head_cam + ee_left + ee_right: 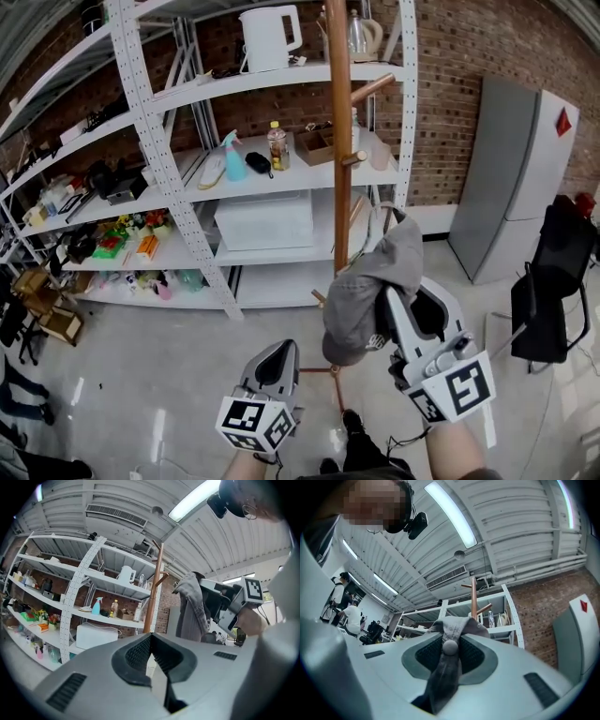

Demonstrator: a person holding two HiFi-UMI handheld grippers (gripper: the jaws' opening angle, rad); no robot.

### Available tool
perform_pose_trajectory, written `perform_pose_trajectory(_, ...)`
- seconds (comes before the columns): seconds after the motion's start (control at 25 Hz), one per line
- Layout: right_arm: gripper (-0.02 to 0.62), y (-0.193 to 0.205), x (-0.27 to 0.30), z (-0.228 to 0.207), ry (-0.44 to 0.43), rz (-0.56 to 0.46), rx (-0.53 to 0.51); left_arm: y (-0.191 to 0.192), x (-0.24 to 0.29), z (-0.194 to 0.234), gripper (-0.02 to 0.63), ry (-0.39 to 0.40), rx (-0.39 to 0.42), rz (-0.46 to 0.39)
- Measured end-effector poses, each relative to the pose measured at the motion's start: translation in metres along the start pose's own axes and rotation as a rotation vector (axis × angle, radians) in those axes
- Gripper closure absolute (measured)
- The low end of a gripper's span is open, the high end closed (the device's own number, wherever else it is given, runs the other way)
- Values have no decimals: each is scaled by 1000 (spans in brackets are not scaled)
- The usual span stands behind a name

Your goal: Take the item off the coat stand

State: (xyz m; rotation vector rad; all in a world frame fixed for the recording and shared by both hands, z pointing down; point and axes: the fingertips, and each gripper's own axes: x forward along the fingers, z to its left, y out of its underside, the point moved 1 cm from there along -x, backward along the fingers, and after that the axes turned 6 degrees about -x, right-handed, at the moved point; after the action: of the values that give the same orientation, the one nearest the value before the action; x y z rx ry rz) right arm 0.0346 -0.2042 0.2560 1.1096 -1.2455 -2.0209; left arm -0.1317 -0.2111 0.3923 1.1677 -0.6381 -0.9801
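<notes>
A grey cap (361, 298) hangs from my right gripper (387, 298), which is shut on its crown. In the right gripper view the cap (451, 637) is pinched between the pads, with its top button showing. The wooden coat stand (338, 141) rises just left of the cap. In the left gripper view the cap (191, 607) hangs to the right of the stand's pole (153, 590), apart from it. My left gripper (277, 351) is low and left of the stand, shut with nothing in it (150, 640).
White metal shelving (169, 178) stands behind the stand with a kettle (267, 37), a spray bottle (233, 156) and boxes. A grey cabinet (511, 178) and a black chair (553, 291) are at the right. A brick wall lies behind.
</notes>
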Motion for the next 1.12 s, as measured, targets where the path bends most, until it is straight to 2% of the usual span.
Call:
perform_pose_trajectory(0.24,509,34,-33,7,30,100,15,20,-14,-9,600,16,-29,39)
perform_pose_trajectory(0.44,509,48,-52,6,37,135,33,32,-22,-16,600,15,-41,53)
perform_pose_trajectory(0.8,509,51,-63,2,-43,139,40,27,-33,-30,601,-60,-15,35)
perform_pose_trajectory(1.12,509,43,-102,-3,-131,156,55,36,-55,-74,600,-130,-15,20)
